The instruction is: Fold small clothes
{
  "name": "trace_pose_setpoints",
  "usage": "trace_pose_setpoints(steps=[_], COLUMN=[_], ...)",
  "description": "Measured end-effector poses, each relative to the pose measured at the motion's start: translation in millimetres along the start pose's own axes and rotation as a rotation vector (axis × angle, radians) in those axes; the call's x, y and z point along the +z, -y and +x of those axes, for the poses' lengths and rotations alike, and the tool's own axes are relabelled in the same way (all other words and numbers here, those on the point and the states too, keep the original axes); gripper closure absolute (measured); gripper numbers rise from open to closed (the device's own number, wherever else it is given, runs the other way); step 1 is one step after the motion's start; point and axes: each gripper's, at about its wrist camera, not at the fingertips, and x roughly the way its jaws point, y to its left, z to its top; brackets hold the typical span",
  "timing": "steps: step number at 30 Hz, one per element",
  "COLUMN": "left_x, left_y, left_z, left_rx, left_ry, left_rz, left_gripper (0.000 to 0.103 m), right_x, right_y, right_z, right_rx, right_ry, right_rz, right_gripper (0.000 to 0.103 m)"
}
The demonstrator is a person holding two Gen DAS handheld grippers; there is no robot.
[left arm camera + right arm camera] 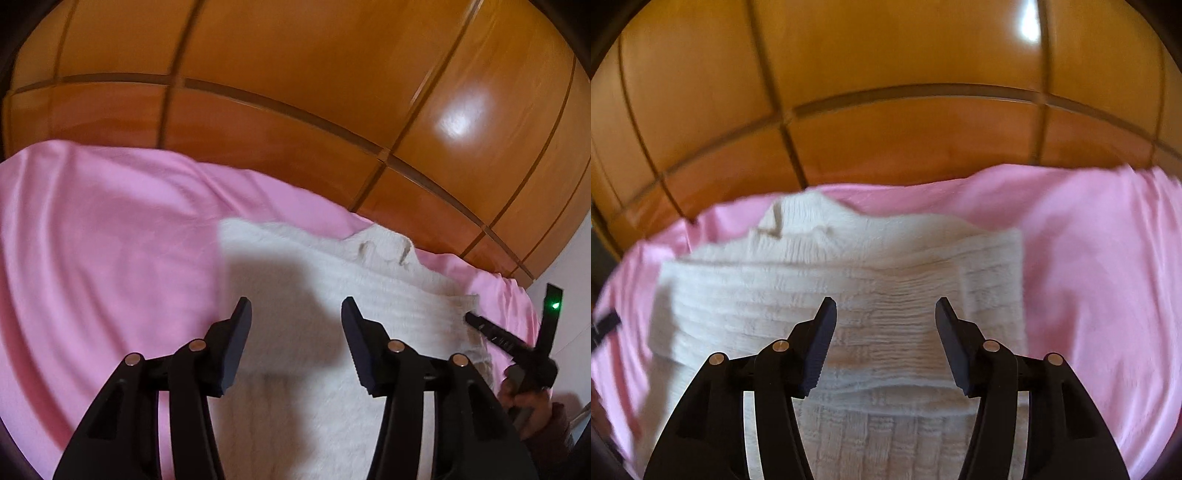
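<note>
A cream knitted sweater lies partly folded on a pink sheet. In the right wrist view the sweater shows a sleeve or side folded across its body. My left gripper is open and empty above the sweater's left part. My right gripper is open and empty above the sweater's middle. The right gripper also shows in the left wrist view, at the sweater's right edge, held by a hand.
A glossy orange wooden wardrobe stands right behind the bed, also in the right wrist view. The pink sheet spreads wide on both sides of the sweater. A white wall strip is at far right.
</note>
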Motion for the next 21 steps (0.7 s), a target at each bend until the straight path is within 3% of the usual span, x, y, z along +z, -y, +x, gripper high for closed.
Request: trace_pose_setpoints(steps=[5, 9, 13, 16, 21], left_x=[10, -5, -6, 2, 8], left_y=[24, 12, 11, 17, -1], left_z=[48, 100, 85, 62, 103], left_rx=[-0.001, 0.049, 0.043, 0.067, 0.162], left_ry=[-0.056, -0.179, -0.110, -0.020, -0.133], left_rz=[0.058, 0.022, -0.007, 0.036, 0.067], left_gripper=[0.056, 0.052, 0.055, 0.044, 0.042], right_x=[-9, -25, -26, -27, -26], right_y=[4, 8, 6, 6, 6], right_z=[32, 42, 42, 41, 42], right_rx=[-0.071, -0.067, -0.081, -0.075, -0.080], right_ry=[-0.044, 0.015, 0.022, 0.025, 0.029], right_rz=[-0.010, -0.034, -0.044, -0.037, -0.039], right_gripper=[0.048, 0.043, 0.042, 0.041, 0.040])
